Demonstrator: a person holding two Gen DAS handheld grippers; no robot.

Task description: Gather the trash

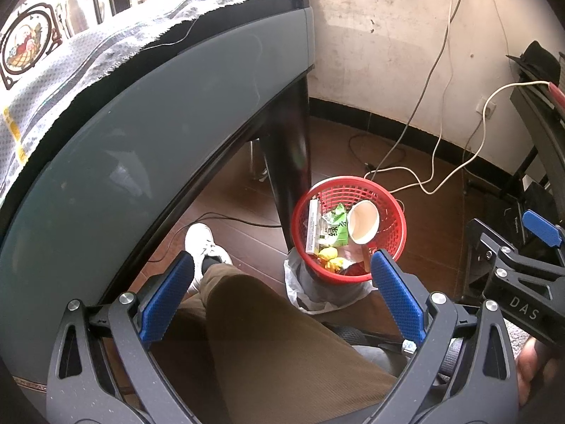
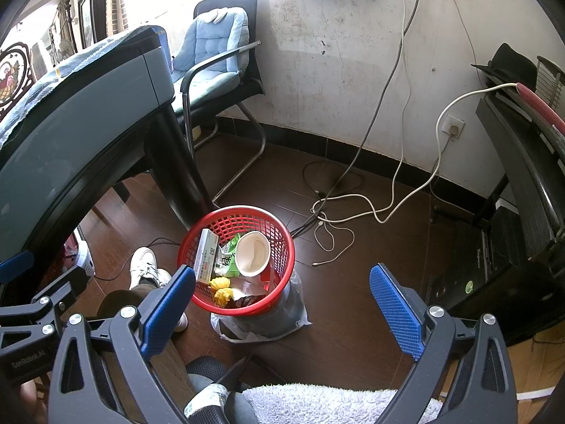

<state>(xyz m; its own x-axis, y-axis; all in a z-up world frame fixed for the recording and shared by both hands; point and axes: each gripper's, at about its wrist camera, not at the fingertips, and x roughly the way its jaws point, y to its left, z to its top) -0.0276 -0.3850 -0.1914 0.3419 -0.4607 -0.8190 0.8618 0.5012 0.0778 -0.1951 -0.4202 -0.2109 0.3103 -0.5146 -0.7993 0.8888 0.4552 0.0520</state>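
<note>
Grippers: my left gripper (image 1: pixel 282 296) and right gripper (image 2: pixel 282 304) both gape wide, nothing between the blue pads.
Leg: my brown trouser leg (image 1: pixel 275 335) fills the lower centre of the left view.
Basket: red trash basket (image 2: pixel 279 265) on the floor, centre frame, beside the counter leg (image 2: pixel 176 176).
Trash: paper cup (image 2: pixel 251 254), green packet (image 2: pixel 227 256), flat box (image 2: pixel 206 254), yellow wrapper (image 2: pixel 220 289), all inside the basket.
Behind: cables (image 2: pixel 353 212) trailing to the wall.

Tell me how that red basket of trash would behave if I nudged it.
The red basket looks like thin plastic mesh, so it is probably light and would slide easily. It seems perched on a bag-wrapped base narrower than its rim, so a push near the top might tip it, spilling the paper cup.
</note>
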